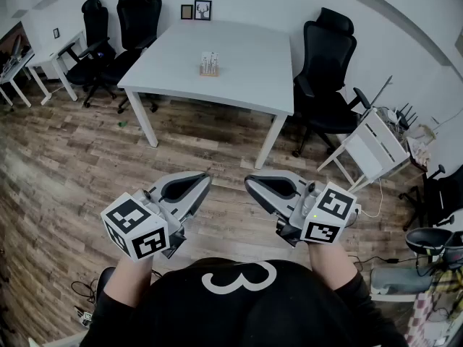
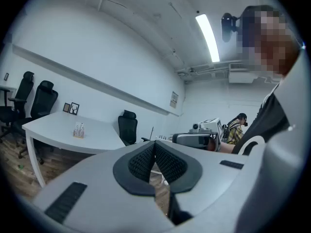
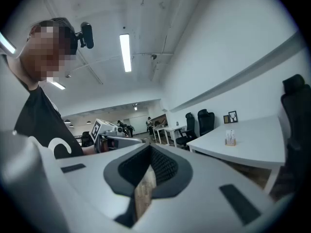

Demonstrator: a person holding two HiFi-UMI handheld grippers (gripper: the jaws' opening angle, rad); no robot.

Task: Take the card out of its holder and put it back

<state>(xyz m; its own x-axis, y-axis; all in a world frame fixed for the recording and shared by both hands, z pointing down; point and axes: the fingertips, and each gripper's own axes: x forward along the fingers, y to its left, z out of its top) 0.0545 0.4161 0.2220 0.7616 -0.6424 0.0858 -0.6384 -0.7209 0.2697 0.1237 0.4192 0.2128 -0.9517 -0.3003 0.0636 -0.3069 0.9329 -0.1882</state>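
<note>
The card holder, a small wooden stand with white cards upright in it, sits near the middle of the white table, far ahead of me. It also shows small in the left gripper view and the right gripper view. My left gripper and right gripper hang over the wooden floor close to my body, tips turned towards each other with a small gap between the two. Both are shut and hold nothing; the left gripper's pads meet at the tip, as do the right's.
Black office chairs stand at the table's far left and right. A white folding rack leans at the right, with cables and gear beyond it. Two small picture frames stand at the table's back edge. Wooden floor lies between me and the table.
</note>
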